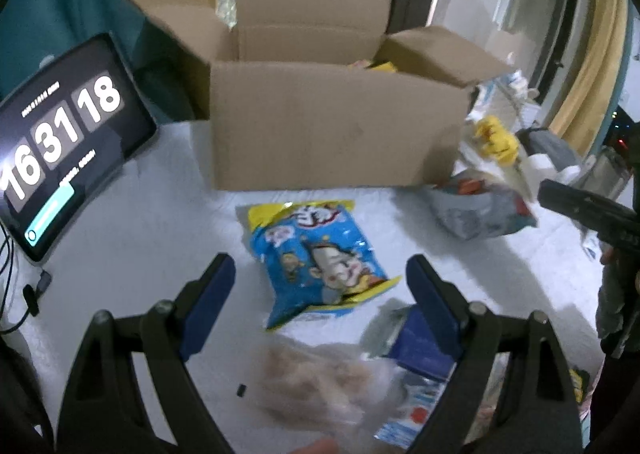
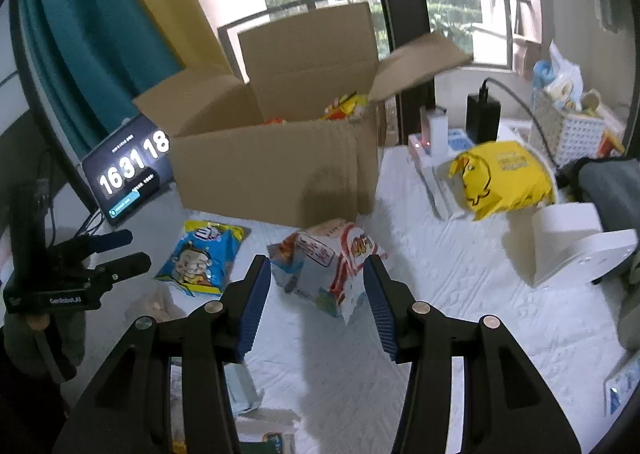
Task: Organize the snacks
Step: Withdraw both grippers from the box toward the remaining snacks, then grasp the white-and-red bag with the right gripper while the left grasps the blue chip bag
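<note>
At the left of your frame the tablet (image 1: pixel 60 142) shows 16 31 18 in big white digits, and the left claw (image 2: pixel 118 250) body reads GenRobot.AI in small white letters.

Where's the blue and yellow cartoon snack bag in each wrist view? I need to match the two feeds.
Left wrist view: the blue snack bag lies flat at centre, just ahead of the open left claw, in front of the cardboard box.
Right wrist view: the same bag lies left of centre, beside the red and white bag ahead of the open right claw.
Shared landmark: the clock tablet, left of the box.
</note>
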Available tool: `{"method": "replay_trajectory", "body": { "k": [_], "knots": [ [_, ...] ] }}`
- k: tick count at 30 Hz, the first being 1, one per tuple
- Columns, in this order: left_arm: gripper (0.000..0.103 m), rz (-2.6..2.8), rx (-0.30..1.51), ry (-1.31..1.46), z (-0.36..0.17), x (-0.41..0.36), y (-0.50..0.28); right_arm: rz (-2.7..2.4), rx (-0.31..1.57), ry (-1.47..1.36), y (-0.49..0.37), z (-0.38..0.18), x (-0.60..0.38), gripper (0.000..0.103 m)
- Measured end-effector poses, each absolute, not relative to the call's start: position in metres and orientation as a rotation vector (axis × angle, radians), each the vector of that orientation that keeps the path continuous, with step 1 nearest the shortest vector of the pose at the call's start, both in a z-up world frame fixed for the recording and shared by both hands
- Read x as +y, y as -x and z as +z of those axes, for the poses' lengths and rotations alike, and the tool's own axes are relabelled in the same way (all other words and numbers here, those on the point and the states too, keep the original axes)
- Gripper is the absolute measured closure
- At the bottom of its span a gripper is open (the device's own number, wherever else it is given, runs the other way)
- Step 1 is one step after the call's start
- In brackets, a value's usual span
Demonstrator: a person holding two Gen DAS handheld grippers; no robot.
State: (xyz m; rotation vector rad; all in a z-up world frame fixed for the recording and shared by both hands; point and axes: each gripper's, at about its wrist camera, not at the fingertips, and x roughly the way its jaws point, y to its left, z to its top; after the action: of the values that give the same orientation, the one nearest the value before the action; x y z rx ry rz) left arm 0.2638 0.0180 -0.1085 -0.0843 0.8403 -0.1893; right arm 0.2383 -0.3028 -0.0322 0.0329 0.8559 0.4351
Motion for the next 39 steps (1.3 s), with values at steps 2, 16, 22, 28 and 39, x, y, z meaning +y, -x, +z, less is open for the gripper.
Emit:
{"method": "replay_trajectory", "body": {
  "k": [2,16,22,28,39],
  "knots": [
    [0.015,-0.186,0.873,0.087,-0.119,0.020,-0.273,0.440,0.873,-0.041,-0.245,-0.041,-0.303,0.052],
    [0.021,-0.227,1.014,0.130,-0.164,0.022,-0.307,0.492,0.974,-0.089,-0.280,-0.086,-0.298,0.052],
    [0.043,-0.267,1.007,0.109,-0.164,0.017,-0.303,0.521,0.968,-0.087,-0.281,-0.091,-0.293,0.056],
    [0.047,-0.296,0.989,0.100,-0.159,0.013,-0.293,0.525,0.958,-0.081,-0.277,-0.087,-0.294,0.065],
    [0.047,-0.322,0.901,0.107,-0.123,0.019,-0.257,0.574,0.885,-0.044,-0.248,-0.052,-0.282,0.066]
  ]
}}
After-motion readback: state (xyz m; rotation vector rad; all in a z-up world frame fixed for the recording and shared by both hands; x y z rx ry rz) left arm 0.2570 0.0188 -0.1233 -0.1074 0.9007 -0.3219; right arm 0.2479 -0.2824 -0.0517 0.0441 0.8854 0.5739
